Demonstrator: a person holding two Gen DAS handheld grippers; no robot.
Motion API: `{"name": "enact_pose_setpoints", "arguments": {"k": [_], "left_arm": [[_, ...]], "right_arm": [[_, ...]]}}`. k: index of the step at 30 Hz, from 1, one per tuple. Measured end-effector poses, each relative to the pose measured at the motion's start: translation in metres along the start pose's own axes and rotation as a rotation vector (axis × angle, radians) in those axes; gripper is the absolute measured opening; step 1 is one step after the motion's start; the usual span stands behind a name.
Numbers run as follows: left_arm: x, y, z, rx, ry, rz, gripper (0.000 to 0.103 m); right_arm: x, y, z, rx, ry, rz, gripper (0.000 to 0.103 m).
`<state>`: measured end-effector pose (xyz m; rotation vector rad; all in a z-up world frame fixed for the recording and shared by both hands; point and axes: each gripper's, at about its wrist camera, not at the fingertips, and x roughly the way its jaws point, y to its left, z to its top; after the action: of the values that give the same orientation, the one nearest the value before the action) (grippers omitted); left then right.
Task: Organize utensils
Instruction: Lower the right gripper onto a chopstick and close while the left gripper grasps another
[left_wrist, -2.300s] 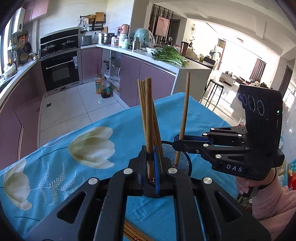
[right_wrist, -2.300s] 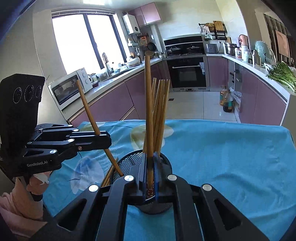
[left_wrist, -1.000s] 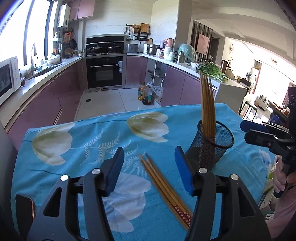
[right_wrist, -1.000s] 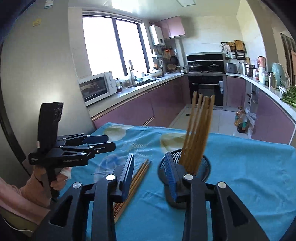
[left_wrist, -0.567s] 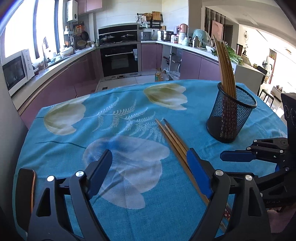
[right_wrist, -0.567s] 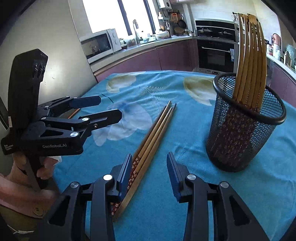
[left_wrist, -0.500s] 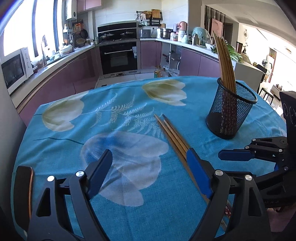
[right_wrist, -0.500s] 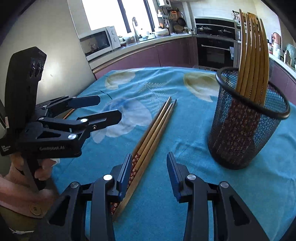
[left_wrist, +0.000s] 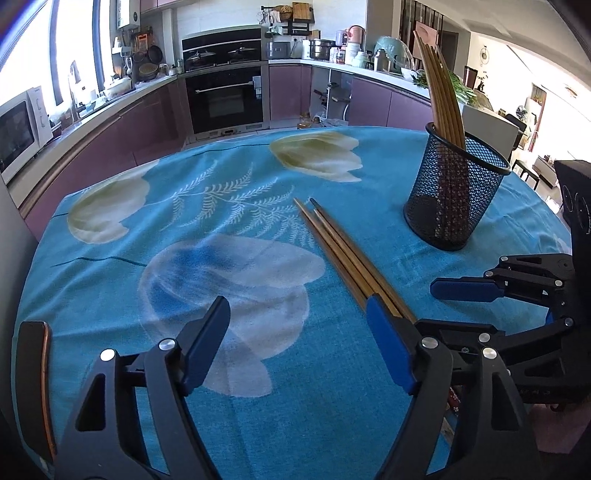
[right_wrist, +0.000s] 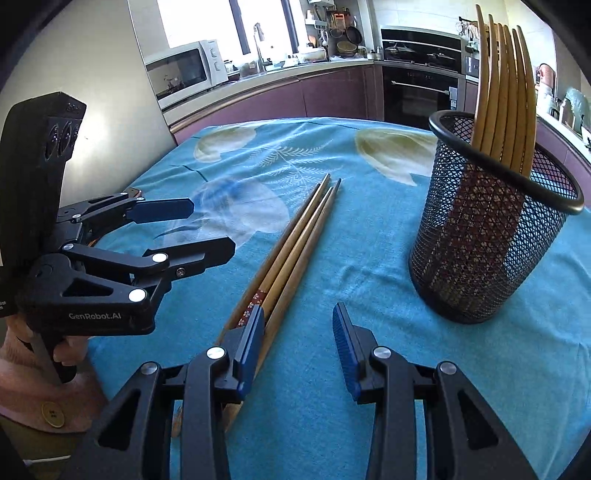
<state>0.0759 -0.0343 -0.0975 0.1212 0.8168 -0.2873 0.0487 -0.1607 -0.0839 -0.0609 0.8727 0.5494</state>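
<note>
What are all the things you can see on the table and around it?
loose chopsticks: three, brown wood, lying side by side on the cloth
mesh cup: one, black, upright on the cloth
chopsticks in the cup: several, brown, standing
tablecloth: one, blue with flowers
oven: one, black, back wall
microwave: one, white, on the counter
left gripper: black and blue, open, empty
right gripper: black and blue, open, empty

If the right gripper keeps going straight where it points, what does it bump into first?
Probably the blue flowered tablecloth, just right of the loose wooden chopsticks. The right gripper is open; depth is unclear.
</note>
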Motion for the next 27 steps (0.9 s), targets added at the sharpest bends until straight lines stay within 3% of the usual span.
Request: {"name": "enact_pose_setpoints", "arguments": {"k": [15,27], "left_arm": [[0.027,-0.012,0.009,0.010,0.061,-0.063,0.071],[0.037,-0.008,0.010,0.012,0.092,-0.070,0.060]], "right_arm": [[0.001,-0.004,0.002,0.005,0.012,-0.018,0.036],[0.002,-0.004,0.002,0.005,0.014,-0.017,0.036]]}}
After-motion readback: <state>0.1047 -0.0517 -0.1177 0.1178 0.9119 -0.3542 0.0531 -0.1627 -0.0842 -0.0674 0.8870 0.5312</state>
